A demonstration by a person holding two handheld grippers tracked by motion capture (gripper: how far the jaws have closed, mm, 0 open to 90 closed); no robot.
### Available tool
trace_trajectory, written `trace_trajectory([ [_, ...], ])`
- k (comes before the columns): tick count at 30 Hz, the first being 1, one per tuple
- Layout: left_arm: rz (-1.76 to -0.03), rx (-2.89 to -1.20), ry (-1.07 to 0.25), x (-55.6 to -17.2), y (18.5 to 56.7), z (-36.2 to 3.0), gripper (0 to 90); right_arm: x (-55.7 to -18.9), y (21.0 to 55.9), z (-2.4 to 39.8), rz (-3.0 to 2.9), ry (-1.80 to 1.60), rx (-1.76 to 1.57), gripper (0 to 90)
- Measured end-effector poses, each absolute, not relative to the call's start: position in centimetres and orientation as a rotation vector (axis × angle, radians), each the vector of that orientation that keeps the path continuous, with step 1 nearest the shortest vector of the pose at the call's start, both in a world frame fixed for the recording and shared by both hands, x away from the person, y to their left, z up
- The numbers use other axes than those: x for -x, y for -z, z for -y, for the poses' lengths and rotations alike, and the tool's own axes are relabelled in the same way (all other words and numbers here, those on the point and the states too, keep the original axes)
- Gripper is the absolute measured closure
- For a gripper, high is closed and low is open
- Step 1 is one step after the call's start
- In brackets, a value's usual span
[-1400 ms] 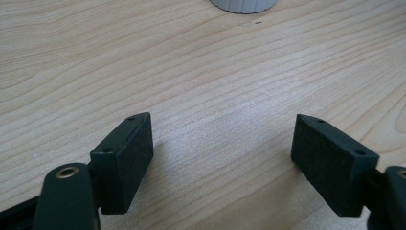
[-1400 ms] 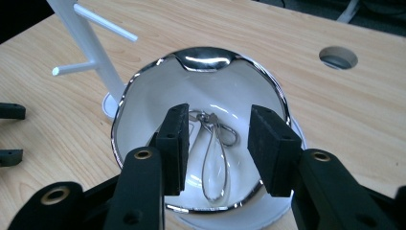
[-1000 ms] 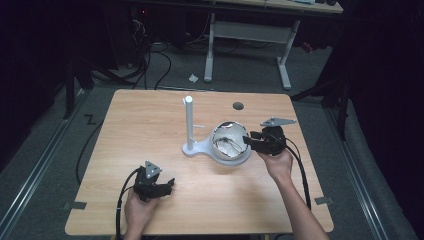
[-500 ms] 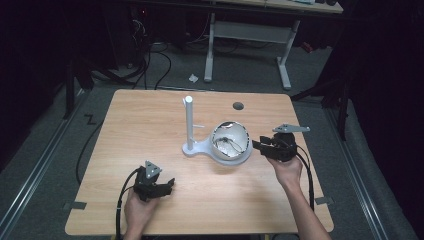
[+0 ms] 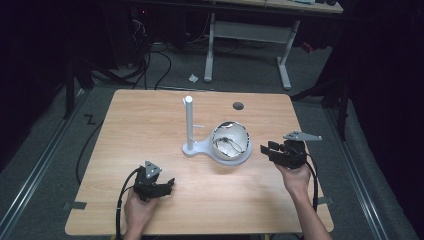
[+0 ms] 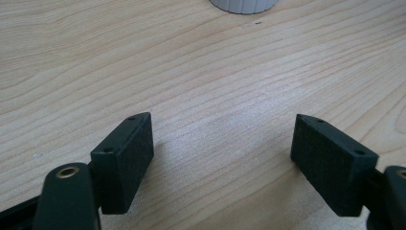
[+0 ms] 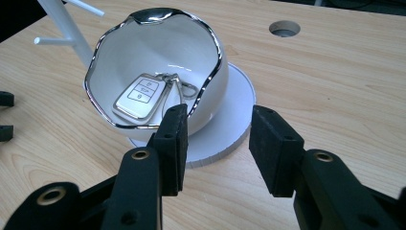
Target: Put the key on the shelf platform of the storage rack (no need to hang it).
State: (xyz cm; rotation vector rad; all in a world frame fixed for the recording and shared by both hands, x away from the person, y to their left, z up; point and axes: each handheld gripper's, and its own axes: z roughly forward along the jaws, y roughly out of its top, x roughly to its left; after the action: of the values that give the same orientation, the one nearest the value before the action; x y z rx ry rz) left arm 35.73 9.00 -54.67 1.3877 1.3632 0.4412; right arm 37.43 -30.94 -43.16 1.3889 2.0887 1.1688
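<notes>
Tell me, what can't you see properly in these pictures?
- Key fob: its far end and the ring are hidden behind the bowl rim, right gripper view.
- Fob buttons: too small to read.
- Stand: top cut off by the edge, right gripper view.
- Stand base: cut off, left gripper view.

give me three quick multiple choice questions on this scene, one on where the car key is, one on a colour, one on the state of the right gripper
1. Where is the car key fob?
A. on the bare table
B. inside the white bowl
C. hung on the stand

2. What colour is the stand's post?
A. white
B. red
C. black

3. How is the right gripper?
A. shut on the fob
B. gripping the bowl's rim
C. open, holding nothing

Answers: 1 B, the fob lies in the bowl's hollow. 2 A, the post is white. 3 C, bare table shows between its jaws.
</notes>
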Motion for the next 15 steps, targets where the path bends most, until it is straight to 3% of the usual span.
trace_trajectory([
  [15, -1.363, -1.390, -0.438, -35.7, 54.6, -9.0, 23.2, -35.7, 44.0, 32.4, -2.055, -1.192, -1.435, 58.3],
])
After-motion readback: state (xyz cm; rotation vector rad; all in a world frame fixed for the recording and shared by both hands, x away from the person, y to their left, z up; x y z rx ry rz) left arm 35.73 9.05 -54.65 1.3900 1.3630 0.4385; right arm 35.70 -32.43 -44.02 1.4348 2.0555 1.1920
